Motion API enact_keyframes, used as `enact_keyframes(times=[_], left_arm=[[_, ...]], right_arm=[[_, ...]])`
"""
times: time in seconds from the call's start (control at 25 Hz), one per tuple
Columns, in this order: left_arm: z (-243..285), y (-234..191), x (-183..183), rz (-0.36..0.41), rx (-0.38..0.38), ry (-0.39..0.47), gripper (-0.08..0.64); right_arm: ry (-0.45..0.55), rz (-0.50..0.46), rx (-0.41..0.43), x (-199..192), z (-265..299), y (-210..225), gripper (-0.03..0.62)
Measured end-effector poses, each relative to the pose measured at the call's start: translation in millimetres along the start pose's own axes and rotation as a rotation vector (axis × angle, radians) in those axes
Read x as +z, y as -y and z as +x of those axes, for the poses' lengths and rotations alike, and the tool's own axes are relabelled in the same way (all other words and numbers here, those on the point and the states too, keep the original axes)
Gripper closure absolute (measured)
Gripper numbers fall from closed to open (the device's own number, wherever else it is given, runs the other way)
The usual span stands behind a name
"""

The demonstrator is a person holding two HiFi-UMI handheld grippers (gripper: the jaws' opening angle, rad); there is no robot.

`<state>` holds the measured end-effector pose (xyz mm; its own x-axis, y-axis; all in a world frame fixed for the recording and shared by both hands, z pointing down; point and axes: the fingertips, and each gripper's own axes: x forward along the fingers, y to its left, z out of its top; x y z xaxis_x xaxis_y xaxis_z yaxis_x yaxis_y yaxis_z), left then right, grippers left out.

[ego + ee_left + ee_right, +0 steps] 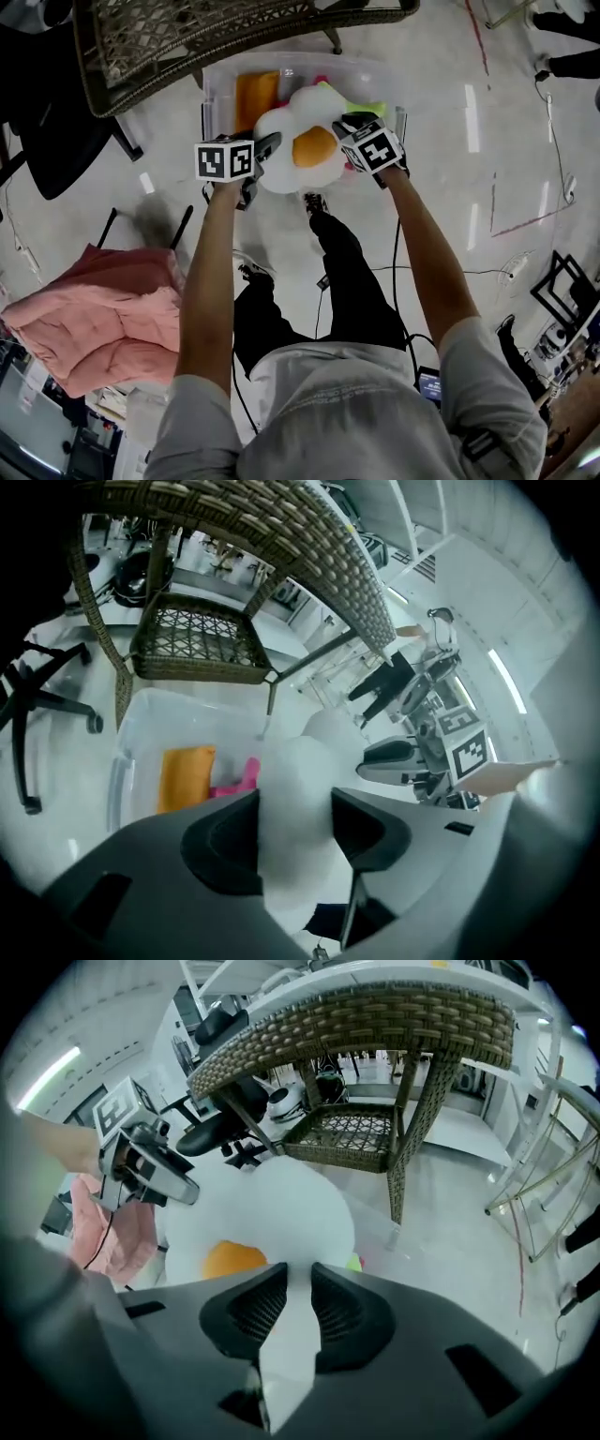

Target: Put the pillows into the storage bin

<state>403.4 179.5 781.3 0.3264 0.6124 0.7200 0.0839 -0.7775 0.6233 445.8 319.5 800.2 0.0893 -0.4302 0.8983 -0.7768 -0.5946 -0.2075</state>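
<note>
While I held the fried-egg pillow (305,150) over the storage bin (214,89), the step in hand looked to me like the drop itself. The left gripper (295,832) had a thick fold of white plush filling its fairly wide jaws and touching both pads. The right gripper (291,1312) pinched a thin edge, jaws nearly together. The pillow hung just above the bin's near rim, not yet inside. Next, I judged, it needed carrying a little further over the opening, then both grips letting go together. It looked soft and white, lobed at the edge, with an orange yolk bulging at the centre; an orange pillow (255,94) already lay in the bin
</note>
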Motion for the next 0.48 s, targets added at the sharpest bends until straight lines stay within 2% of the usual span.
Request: enact_keyframes(times=[0.24,0.28,0.48], left_arm=[[4,-48,13,0.008,0.245,0.055,0.244],[2,-53,12,0.015,0.277,0.052,0.215],[-30,-70,10,0.047,0.424,0.093,0.179]], right_arm=[[-0.043,-0.057,-0.005,11,27,13,0.480],[-0.042,-0.066,0.000,13,26,13,0.480],[-0.059,-0.129,-0.018,15,-1,13,0.480]])
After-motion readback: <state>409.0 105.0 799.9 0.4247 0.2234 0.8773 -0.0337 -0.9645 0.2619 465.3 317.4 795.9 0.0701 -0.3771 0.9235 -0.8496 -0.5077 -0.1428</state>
